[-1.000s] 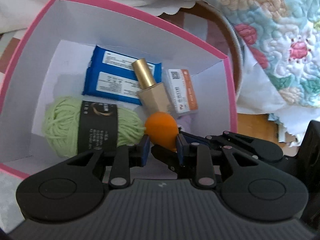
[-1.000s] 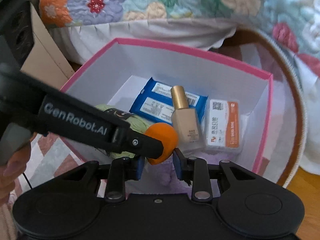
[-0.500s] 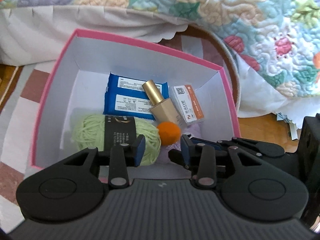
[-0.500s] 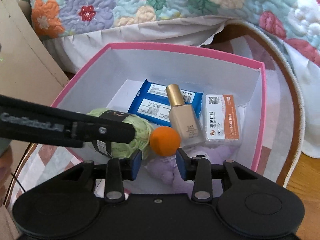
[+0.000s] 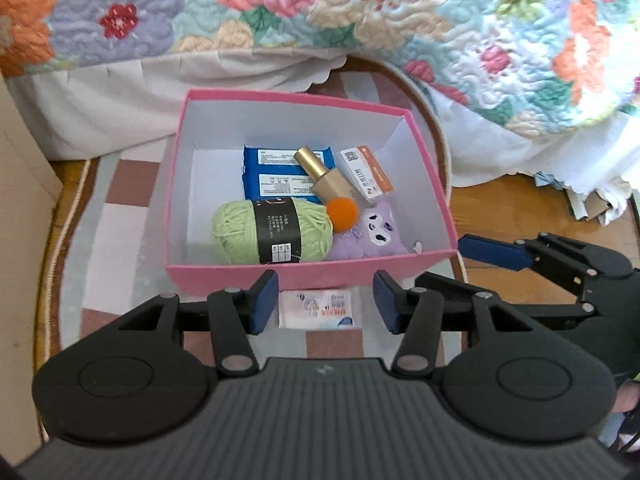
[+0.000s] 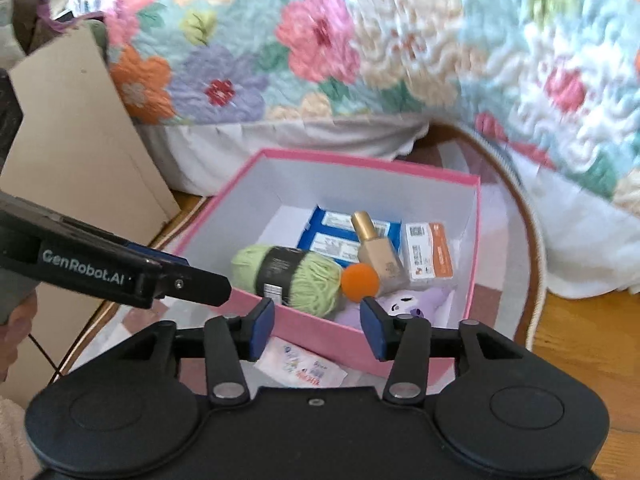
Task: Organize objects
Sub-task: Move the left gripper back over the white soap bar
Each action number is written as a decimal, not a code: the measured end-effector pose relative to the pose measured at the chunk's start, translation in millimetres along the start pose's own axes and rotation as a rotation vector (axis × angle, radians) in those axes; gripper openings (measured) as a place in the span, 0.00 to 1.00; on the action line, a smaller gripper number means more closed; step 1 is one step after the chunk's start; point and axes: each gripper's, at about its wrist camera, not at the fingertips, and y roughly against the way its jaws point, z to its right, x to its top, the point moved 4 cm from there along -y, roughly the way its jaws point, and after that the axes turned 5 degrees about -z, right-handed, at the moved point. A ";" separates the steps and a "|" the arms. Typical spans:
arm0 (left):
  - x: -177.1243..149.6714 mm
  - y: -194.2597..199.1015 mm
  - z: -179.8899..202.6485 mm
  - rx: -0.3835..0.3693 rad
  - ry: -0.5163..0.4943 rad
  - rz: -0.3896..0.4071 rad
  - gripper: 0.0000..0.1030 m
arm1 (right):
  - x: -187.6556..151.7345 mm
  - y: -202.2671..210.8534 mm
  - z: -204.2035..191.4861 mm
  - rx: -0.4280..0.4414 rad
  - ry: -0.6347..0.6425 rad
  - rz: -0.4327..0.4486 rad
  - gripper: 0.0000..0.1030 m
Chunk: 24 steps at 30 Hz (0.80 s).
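A pink box (image 5: 308, 274) (image 6: 320, 334) sits on the rug. It holds green yarn (image 5: 272, 230) (image 6: 292, 274), an orange sponge (image 5: 342, 210) (image 6: 359, 282), a gold-capped bottle (image 5: 322, 178) (image 6: 376, 254), a blue wipes pack (image 5: 272, 174), an orange-white card pack (image 5: 370, 174) (image 6: 428, 252) and a purple plush (image 5: 374, 236) (image 6: 404, 306). A small white packet (image 5: 316, 308) (image 6: 302, 368) lies on the rug in front of the box. My left gripper (image 5: 325, 302) is open above that packet. My right gripper (image 6: 318, 330) is open near the box's front wall.
A flowered quilt (image 5: 360, 12) with a white bed skirt hangs behind the box. A beige board (image 6: 80, 152) stands at the left. The oval patterned rug (image 5: 116, 216) lies on a wooden floor (image 5: 520, 204). The right gripper's fingers (image 5: 496, 254) show at the right in the left wrist view.
Both grippers have pulled back and up from the box and opened wider. The orange sponge, held by the left gripper a second ago, now lies in the box.
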 end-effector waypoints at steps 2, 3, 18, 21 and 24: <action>-6.7 18.2 -1.1 0.005 -0.016 0.014 0.53 | -0.4 16.8 -8.9 -0.001 0.011 0.007 0.60; -10.0 26.6 -2.1 0.009 -0.021 0.023 0.54 | 0.0 22.4 -13.5 -0.001 0.013 0.009 0.62; -79.0 95.1 -7.9 0.029 -0.071 0.088 0.61 | -42.1 82.4 -70.6 0.053 0.055 -0.037 0.77; -92.6 87.0 -11.8 0.031 -0.067 0.062 0.64 | -57.6 84.0 -76.5 0.070 0.050 -0.048 0.81; -104.4 74.8 -15.9 -0.017 -0.066 0.054 0.71 | -71.8 80.7 -78.9 0.085 0.048 -0.057 0.89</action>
